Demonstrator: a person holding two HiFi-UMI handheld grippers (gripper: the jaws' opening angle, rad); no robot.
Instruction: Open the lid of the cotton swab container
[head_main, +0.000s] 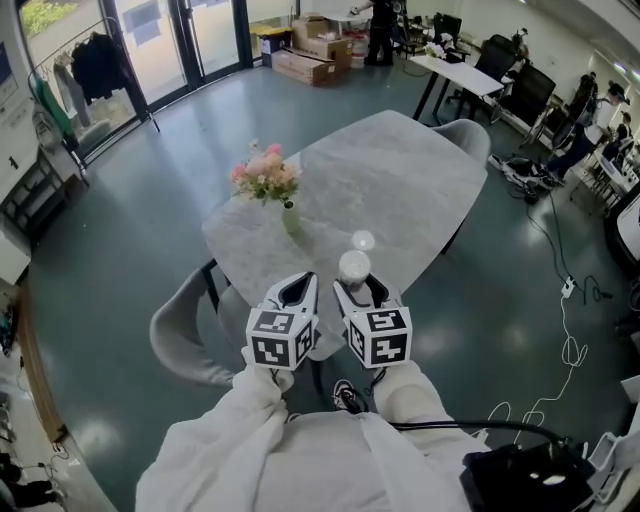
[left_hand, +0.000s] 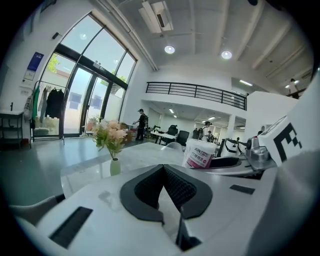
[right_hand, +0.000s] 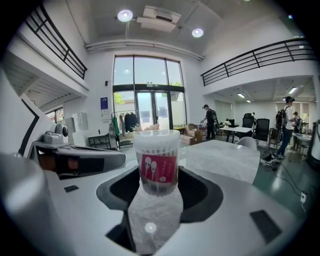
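The cotton swab container is a clear round tub with a white lid and a pink label. It stands near the front edge of the grey marble table. My right gripper is shut on it; in the right gripper view the tub fills the gap between the black pads, and its lid is on. Just to the left, my left gripper is shut with nothing in it, its pads meeting in a point. The left gripper view shows the tub to the right of those jaws.
A small vase of pink flowers stands on the table's left side, beyond the left gripper. Grey chairs sit at the near left and the far end. Cables trail over the floor on the right.
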